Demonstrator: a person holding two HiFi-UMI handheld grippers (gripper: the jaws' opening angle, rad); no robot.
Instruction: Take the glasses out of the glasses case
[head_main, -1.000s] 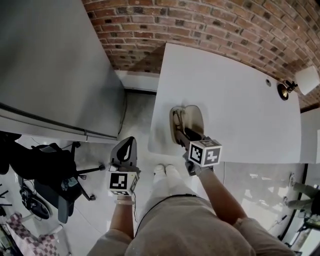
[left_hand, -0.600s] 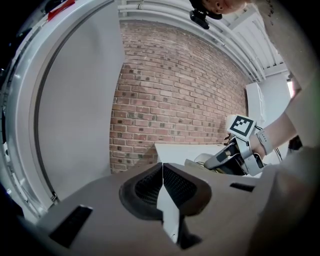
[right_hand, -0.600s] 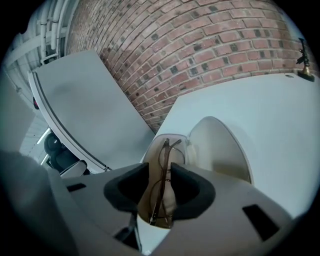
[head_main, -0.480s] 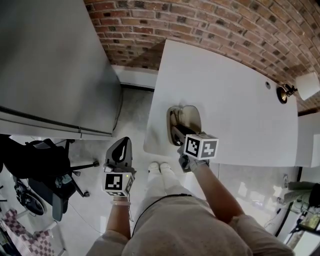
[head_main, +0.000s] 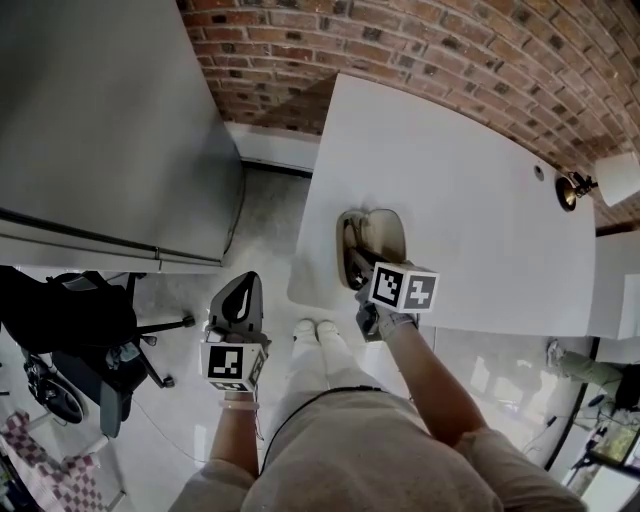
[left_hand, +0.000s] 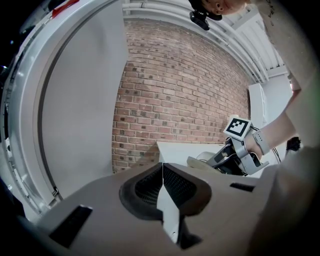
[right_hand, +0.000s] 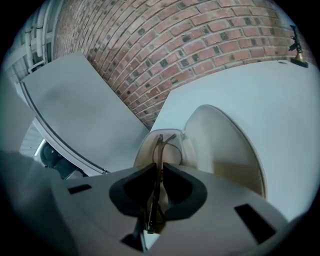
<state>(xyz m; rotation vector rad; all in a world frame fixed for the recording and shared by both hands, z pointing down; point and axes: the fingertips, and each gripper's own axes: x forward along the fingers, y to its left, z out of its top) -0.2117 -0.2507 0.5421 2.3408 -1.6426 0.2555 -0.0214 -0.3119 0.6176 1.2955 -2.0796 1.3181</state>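
right gripper (right_hand: 159, 172) closing on the one pair of glasses (right_hand: 161, 145)

head view: one white table (head_main: 480, 190) carries one open glasses case (head_main: 388, 232) near its front edge. of the two grippers, the right is at the case and the left gripper (head_main: 245, 292) hangs off the table, over the floor.

left gripper view: its two jaws meet, with nothing between them.

right gripper view: two jaws closing, the glasses between them and lying in the case.

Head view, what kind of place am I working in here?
Probably an office or studio workspace. A plain white table stands against an exposed brick wall, and a black swivel chair on a wheeled base sits on the pale floor to the left.
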